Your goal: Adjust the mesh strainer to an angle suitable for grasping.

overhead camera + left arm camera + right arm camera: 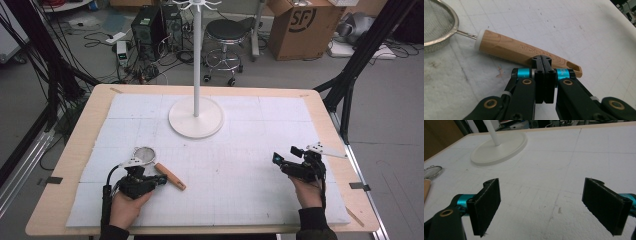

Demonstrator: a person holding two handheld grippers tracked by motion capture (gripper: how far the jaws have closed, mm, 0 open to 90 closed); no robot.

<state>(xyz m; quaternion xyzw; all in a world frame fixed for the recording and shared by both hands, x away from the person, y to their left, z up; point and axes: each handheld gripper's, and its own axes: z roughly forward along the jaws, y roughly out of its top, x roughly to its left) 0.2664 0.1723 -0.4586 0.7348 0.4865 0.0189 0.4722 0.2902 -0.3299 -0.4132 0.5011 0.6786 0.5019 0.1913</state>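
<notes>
The left gripper (161, 181) is sitting at the near left of the white mat (240, 200), held in the person's left hand (126, 207). In the left gripper view its jaws are pressing flat together with nothing between them, their tips (543, 60) lying just in front of the strainer's wooden handle (524, 52), which is running crosswise beyond them; contact between tips and handle cannot be determined. The handle is carrying engraved lettering and a slot at its right end. To the upper left of the jaws, the strainer's wire-mesh bowl (436, 25) is resting on the mat, joined to the handle by a thin metal stem.

Ahead of both grippers, at the far centre of the mat, a white stand (196, 117) is rising from a round base.

The right gripper (276, 161) is sitting at the near right, held in the right hand (308, 192). In the right gripper view its jaws (549, 205) are standing wide apart over bare mat, gripping nothing. The stand's base (499, 148) is lying ahead and to the left of them, and the strainer (431, 173) is showing at the far left edge.
</notes>
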